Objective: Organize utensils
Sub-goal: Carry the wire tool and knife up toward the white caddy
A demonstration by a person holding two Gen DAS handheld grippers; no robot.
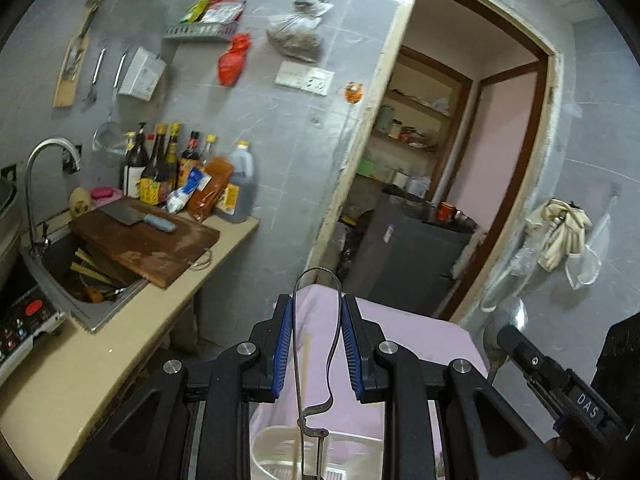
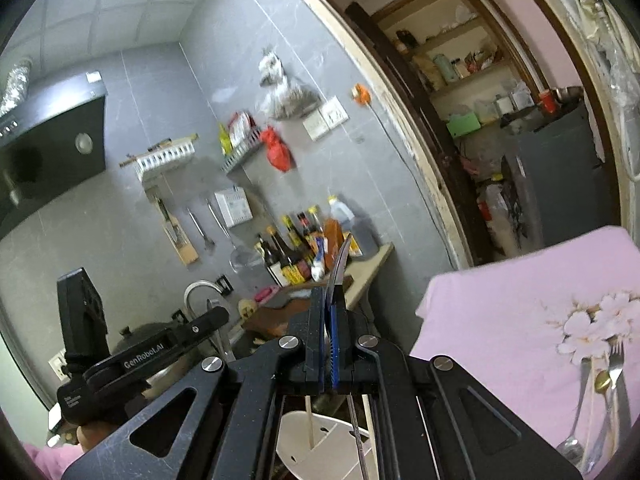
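My left gripper (image 1: 319, 340) is shut on a thin looped metal utensil (image 1: 316, 280), and both blue pads press the loop's sides. Its stem hangs down toward a white plastic utensil holder (image 1: 276, 448). My right gripper (image 2: 330, 304) is shut on a metal spoon (image 2: 341, 260), seen edge-on and sticking up past the fingertips. In the left wrist view the spoon's shiny bowl (image 1: 506, 320) shows at the lower right. The white holder (image 2: 320, 436), with a chopstick in it, lies below the right gripper. Spoons and a fork (image 2: 600, 392) rest on the pink flowered cloth (image 2: 500, 320).
A beige counter (image 1: 100, 360) at the left carries a sink (image 1: 92, 280), a chopping board with a cleaver (image 1: 136, 220), sauce bottles (image 1: 172, 168) and an induction cooker (image 1: 24, 320). Utensils hang on the grey tiled wall. An open doorway (image 1: 460, 160) leads to a storage room.
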